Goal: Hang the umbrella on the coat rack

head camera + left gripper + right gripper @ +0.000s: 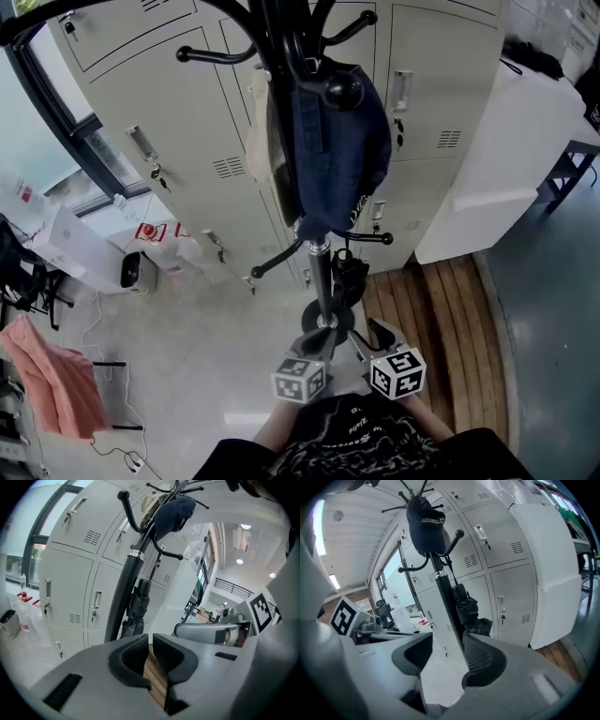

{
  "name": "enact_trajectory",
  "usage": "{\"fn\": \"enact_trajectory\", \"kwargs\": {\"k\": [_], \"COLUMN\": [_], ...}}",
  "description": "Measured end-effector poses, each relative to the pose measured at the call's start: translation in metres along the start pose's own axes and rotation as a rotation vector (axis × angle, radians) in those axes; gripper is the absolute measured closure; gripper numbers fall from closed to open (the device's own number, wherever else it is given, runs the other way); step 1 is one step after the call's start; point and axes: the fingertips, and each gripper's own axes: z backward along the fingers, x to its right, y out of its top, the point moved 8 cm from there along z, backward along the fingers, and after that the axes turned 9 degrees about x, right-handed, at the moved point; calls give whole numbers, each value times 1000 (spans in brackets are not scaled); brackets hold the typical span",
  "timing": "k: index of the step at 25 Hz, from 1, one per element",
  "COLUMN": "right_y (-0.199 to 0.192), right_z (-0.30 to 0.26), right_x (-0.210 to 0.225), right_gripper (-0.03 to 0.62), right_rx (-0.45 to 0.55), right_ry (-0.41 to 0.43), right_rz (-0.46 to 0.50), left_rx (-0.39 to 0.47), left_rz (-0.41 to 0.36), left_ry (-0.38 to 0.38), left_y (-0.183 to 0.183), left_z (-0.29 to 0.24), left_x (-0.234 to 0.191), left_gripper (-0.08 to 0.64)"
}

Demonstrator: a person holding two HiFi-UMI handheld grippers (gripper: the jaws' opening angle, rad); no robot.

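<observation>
Umbrella [468, 611] hangs on coat rack [440, 581], well beyond empty fingers [485, 660].

Left tool [151, 654] and right tool [443, 656]: grey shells, black ribbed pads [485, 660], one black-and-white marker cube [397, 372] each. Wearer: black shirt [375, 445], white print

Grey metal lockers [187, 131] w/ vents & key locks fill the back wall. Window [42, 131] at left, daylight thru it. Pale glossy floor [187, 356]; wood-slat strip [441, 309] at right, white cabinet [511, 159] beside lockers. Pink cloth [52, 380] far left; ceiling lights [243, 527] on
</observation>
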Motion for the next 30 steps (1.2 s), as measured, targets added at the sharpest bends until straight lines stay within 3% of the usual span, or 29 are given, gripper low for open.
{"fn": "enact_trajectory", "kwargs": {"k": [2, 4, 10, 16, 22, 30], "right_y": [4, 7, 19, 27, 12, 4], "right_z": [5, 9, 19, 36, 47, 56], "right_x": [-5, -10, -20, -33, -41, -48], "right_gripper": [504, 548, 588, 588, 588, 589], "right_rx": [10, 19, 57, 106, 72, 65], "right_ry": [-11, -7, 0, 19, 36, 50], "right_rz": [53, 83, 124, 144, 144, 152], "left_rx": [32, 60, 151, 172, 145, 149], "left_rz": [3, -9, -26, -44, -73, -82], "left_ry": [0, -6, -63, 9, 106, 119], "left_y": [6, 11, 19, 14, 0, -6], "left_z": [7, 13, 28, 42, 50, 58], "left_x": [7, 15, 42, 54, 61, 66], "left_gripper": [528, 528, 528, 531, 531, 531]}}
